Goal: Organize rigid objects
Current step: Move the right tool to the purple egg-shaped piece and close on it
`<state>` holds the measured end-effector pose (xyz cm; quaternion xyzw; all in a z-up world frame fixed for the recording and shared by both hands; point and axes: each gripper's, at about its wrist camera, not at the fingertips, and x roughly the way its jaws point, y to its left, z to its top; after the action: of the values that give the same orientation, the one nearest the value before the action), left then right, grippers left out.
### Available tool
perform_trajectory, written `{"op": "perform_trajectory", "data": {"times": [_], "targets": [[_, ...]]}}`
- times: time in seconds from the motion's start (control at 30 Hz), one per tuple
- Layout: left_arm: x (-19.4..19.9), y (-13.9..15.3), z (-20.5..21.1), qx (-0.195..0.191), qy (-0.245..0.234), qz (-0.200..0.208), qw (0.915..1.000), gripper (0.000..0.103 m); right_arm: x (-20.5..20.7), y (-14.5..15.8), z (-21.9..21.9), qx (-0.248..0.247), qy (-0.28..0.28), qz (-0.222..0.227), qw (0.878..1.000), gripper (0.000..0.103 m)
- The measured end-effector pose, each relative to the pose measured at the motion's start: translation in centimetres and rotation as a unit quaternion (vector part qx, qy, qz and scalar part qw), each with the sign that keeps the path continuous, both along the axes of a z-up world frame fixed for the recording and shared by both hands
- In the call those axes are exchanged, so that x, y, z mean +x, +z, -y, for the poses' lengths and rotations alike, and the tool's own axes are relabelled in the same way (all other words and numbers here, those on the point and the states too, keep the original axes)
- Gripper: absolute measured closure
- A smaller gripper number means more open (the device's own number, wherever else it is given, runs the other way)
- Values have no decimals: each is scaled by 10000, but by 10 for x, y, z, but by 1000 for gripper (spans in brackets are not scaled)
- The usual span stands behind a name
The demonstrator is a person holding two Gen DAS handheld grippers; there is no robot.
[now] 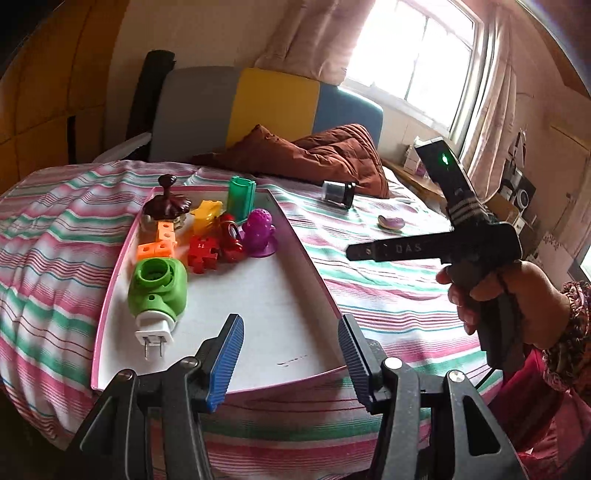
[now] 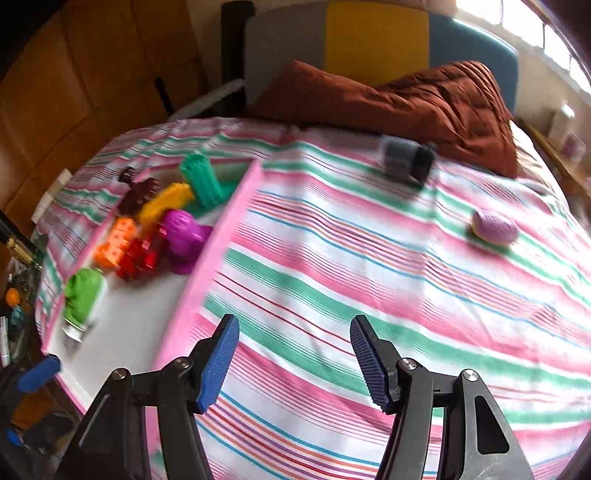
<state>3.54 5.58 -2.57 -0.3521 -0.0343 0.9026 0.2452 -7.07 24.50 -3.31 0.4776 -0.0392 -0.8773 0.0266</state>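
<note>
Nearest, the left gripper hangs with jaws apart and empty over the near end of a pink-rimmed tray on a striped bedspread. Right gripper, likewise parted and empty, is above the bedspread. Toys cluster at the tray's far left. Farther right lie a pink oval piece and a dark jar.

Bed with a pink, green and white striped sheet, rumpled brown quilt near the headboard, grey, yellow and blue headboard, bright window with pink curtains, wooden wardrobe
</note>
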Motion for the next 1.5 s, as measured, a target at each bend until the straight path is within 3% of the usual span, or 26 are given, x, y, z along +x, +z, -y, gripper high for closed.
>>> {"op": "perform_trajectory", "data": {"times": [0.3,0.53,0.77,0.93,1.07,1.13,1.23,1.33,1.5], "targets": [[-7,4,-12,-1,-25,180,9998,49,12,-14,-74,-333,-953,177,9947,39],[-15,11,-29,-33,-125,211,9997,49,-6,-13,-125,-406,-1692,76,9847,38],[-21,9,-38,-96,-217,321,9992,49,-57,-6,-181,-847,-2634,11,9610,37],[-29,10,-31,-119,-89,392,9991,49,-104,-13,-218,-889,-3517,324,9313,37],[-33,9,-23,-112,9,442,9990,49,-126,-26,-232,-893,-3778,570,9198,38],[-36,9,-20,-113,51,451,9989,49,-134,-32,-233,-798,-3713,663,9227,39],[-39,8,-18,-50,102,493,9987,49,-137,-32,-220,-276,-3361,760,9384,46],[-43,8,-23,4,50,505,9987,49,-128,-31,-207,56,-2926,769,9531,58],[-47,17,-43,-14,-172,416,9990,49,-96,-30,-205,-40,-2418,894,9662,58]]}}
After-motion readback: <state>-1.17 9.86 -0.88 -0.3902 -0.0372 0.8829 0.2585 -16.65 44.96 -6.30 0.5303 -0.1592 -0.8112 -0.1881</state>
